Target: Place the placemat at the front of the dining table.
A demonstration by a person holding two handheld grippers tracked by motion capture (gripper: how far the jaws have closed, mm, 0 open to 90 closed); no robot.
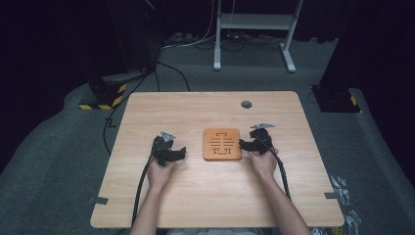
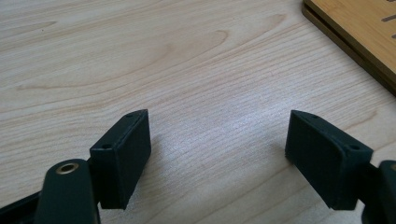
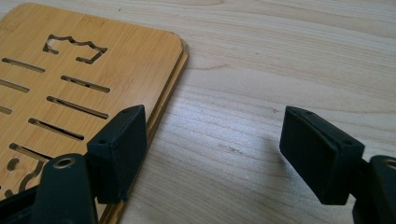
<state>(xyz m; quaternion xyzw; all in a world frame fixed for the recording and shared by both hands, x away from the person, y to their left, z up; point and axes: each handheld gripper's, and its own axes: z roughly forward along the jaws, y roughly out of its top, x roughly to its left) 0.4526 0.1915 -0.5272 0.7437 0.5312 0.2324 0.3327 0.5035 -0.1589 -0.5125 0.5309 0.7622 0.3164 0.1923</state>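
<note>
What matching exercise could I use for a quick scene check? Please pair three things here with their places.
Column one:
1. left hand-held gripper
2. right hand-held gripper
3. wooden board

Column two:
A. mid-table, between both hands
B. at the slotted board's right edge, jaws open
C. over bare table, left of the board, jaws open

Pairs: 1-C, 2-B, 3-A
</note>
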